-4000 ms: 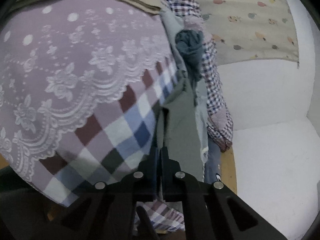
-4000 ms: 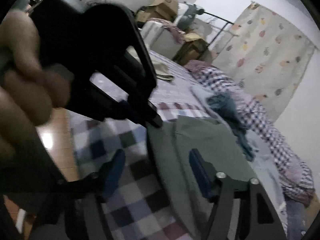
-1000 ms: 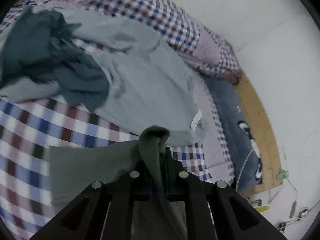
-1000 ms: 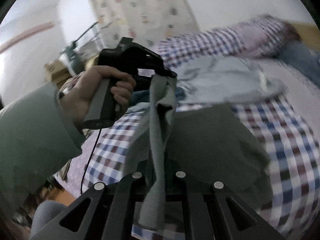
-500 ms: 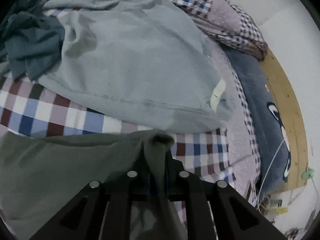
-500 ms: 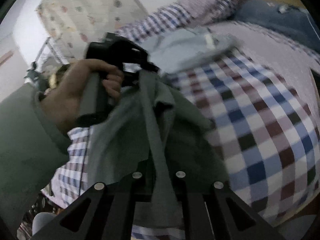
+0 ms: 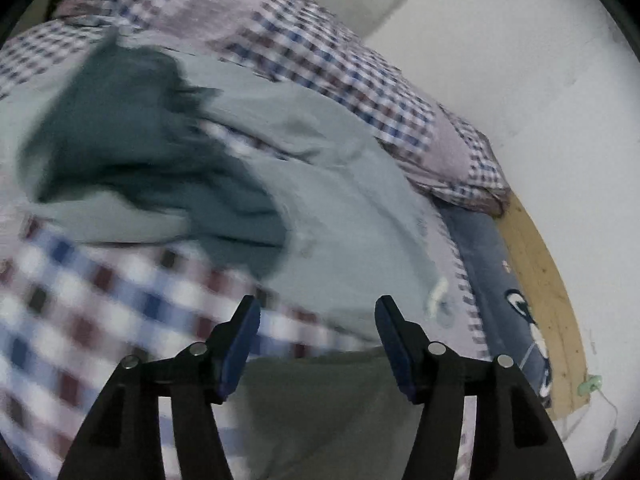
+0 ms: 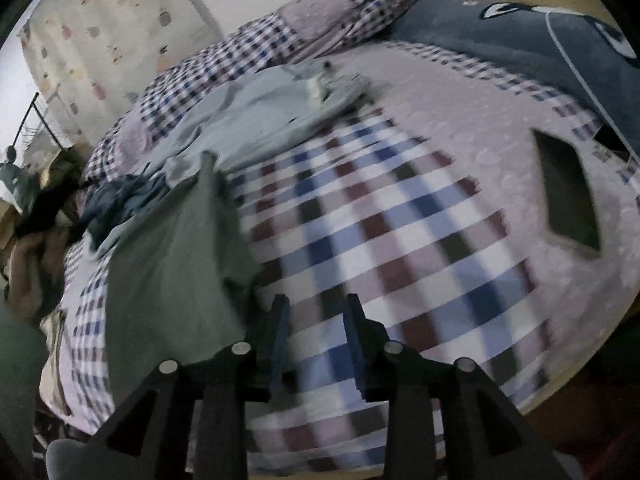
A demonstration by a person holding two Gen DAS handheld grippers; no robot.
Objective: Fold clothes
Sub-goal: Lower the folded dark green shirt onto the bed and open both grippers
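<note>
Both the left gripper (image 7: 316, 320) and right gripper (image 8: 314, 320) are hanging open and empty over the olive garment (image 8: 172, 280) lying on the checked bedspread (image 8: 400, 220), so re-pinching matching corners evenly is looking best.

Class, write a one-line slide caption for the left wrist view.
Open left gripper above olive garment on checked bedspread.

Checked bed (image 8: 400, 216) — olive garment (image 8: 172, 280), grey garment (image 8: 264, 108), teal garment (image 7: 132, 152).

Matt olive cloth garment (image 8: 168, 280), checked bedsheet (image 8: 380, 220) soft-looking, perhaps fleecy; headboard (image 7: 536, 256) wood
</note>
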